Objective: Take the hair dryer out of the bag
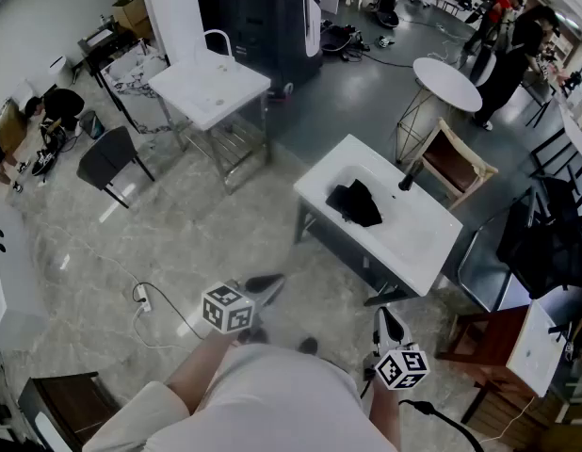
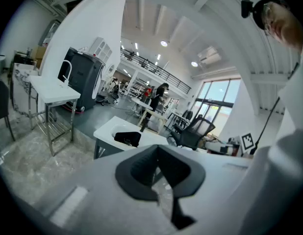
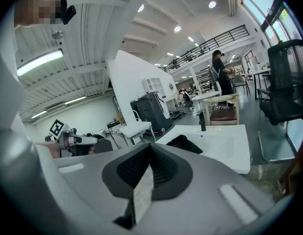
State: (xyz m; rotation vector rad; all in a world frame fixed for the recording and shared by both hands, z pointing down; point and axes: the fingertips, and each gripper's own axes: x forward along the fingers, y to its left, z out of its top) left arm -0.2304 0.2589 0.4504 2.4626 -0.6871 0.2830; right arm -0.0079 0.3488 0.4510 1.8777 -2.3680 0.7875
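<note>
A black bag lies crumpled in the basin of a white sink unit, beside a black faucet. No hair dryer shows. Both grippers are held close to the person's body, well short of the sink. My left gripper is shut with nothing in it, and my right gripper is shut and empty too. In the left gripper view the jaws meet, with the bag far ahead. The right gripper view shows closed jaws and the bag in the sink.
A second white sink stand is farther back on the left. A round table and a wooden chair stand behind the sink. A black office chair is at the right. A power strip and cable lie on the floor.
</note>
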